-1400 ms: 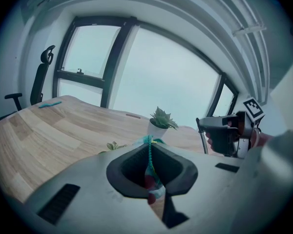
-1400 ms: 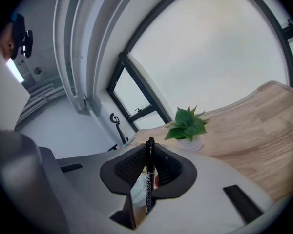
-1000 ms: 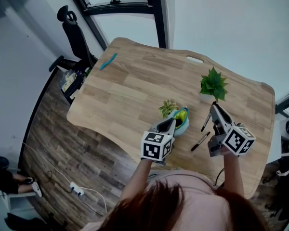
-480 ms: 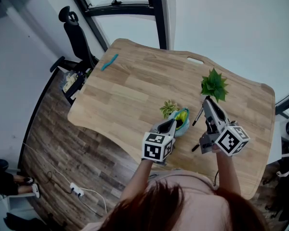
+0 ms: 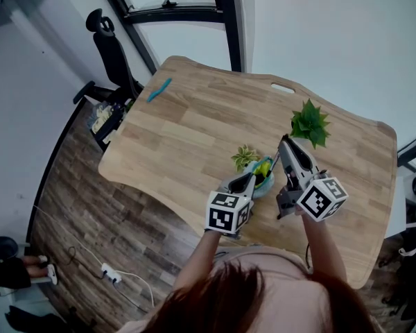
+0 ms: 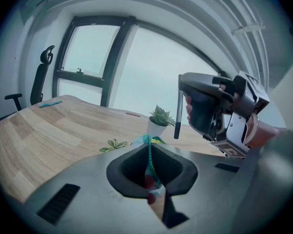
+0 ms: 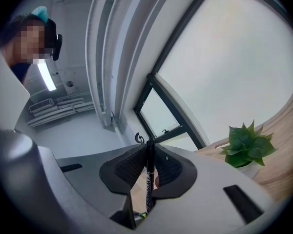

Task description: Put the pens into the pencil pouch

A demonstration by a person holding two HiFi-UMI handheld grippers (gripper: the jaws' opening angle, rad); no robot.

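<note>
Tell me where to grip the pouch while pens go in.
Grip the pouch by its near rim, on the zipper strip, coming from the person's side, as the left gripper does, jaws shut on it. The fabric looks soft, so a pinched rim likely props the mouth up and leaves the far side free for the pen hanging upright from the right gripper.

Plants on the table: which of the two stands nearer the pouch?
The small pale plant, right beside the pouch; the larger dark-green plant stands farther off.
</note>
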